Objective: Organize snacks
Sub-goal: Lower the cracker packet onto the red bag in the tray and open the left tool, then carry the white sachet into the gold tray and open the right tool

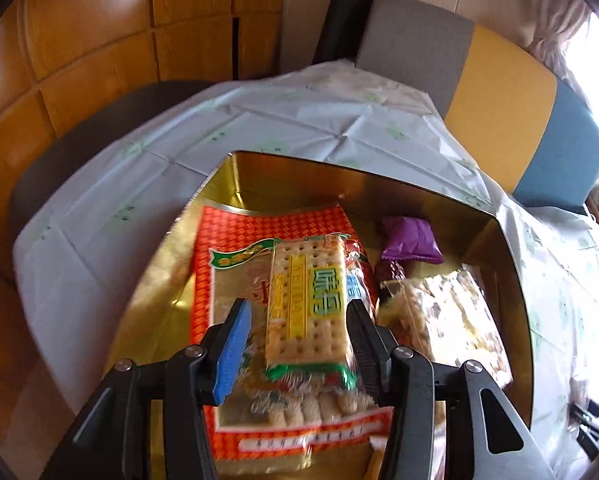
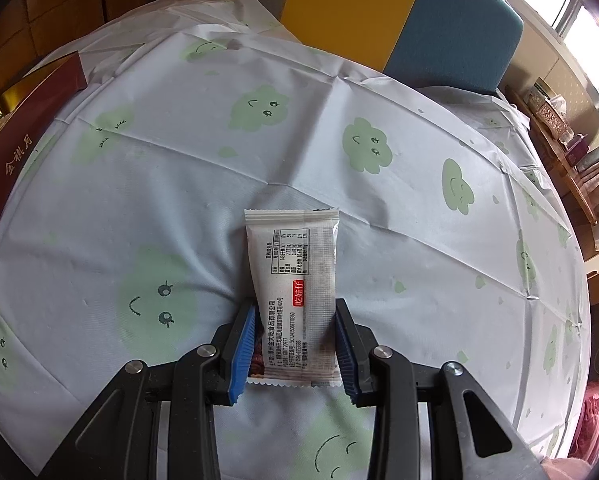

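In the left wrist view my left gripper [image 1: 297, 320] hangs over a gold-lined box [image 1: 419, 196]. Its jaws stand apart around a cracker packet [image 1: 309, 300] that lies on a big orange snack bag [image 1: 259, 264]; the left pad is clear of the packet. A purple candy [image 1: 411, 240] and a clear bag of puffed snacks [image 1: 451, 312] lie in the box too. In the right wrist view my right gripper [image 2: 295, 316] is shut on a white snack packet [image 2: 295, 276], held above the tablecloth.
A white tablecloth with green clouds [image 2: 371, 144] covers the round table. The box's dark red outer wall [image 2: 27, 120] shows at the far left of the right wrist view. Chairs in grey, yellow and blue [image 1: 499, 92] stand behind the table.
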Available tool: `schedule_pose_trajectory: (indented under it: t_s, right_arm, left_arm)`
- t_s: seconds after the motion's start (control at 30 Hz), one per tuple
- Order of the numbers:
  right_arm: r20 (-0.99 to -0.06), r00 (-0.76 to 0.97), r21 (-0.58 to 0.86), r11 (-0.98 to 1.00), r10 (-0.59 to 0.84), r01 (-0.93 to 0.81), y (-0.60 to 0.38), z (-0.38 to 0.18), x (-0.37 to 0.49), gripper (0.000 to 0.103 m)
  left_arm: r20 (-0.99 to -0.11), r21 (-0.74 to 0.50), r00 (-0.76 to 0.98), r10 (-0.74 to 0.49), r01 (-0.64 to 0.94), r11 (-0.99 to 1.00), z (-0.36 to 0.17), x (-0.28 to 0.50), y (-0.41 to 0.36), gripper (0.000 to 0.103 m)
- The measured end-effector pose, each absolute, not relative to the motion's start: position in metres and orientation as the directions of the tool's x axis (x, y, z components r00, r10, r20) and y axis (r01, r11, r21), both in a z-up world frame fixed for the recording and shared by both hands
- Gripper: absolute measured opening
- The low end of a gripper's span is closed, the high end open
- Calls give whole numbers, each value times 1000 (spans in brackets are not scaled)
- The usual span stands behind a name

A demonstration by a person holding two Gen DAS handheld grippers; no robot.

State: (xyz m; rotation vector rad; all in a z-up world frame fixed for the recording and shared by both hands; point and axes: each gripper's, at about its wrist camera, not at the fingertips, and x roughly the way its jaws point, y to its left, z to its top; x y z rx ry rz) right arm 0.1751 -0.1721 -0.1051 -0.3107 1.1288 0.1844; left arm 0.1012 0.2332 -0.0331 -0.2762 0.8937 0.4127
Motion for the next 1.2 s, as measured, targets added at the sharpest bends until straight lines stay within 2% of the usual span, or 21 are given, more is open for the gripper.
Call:
schedule_pose_trajectory:
  t_s: [0.53, 1.0, 1.2]
  right_arm:
    - [-899, 436, -182, 937, -35, -299, -165, -101, 168, 36]
    - [-923, 384, -94, 964, 9, -249, -179, -101, 177, 35]
    - [-938, 343, -134, 961, -44, -243, -169, -95, 181, 33]
  left_arm:
    - [-771, -53, 587, 246, -444, 895, -11, 22, 215, 50]
    - [-794, -50, 558, 240, -454, 890, -26, -24, 219, 50]
    - [-798, -71, 555, 236, -475, 877, -30, -31, 230, 50]
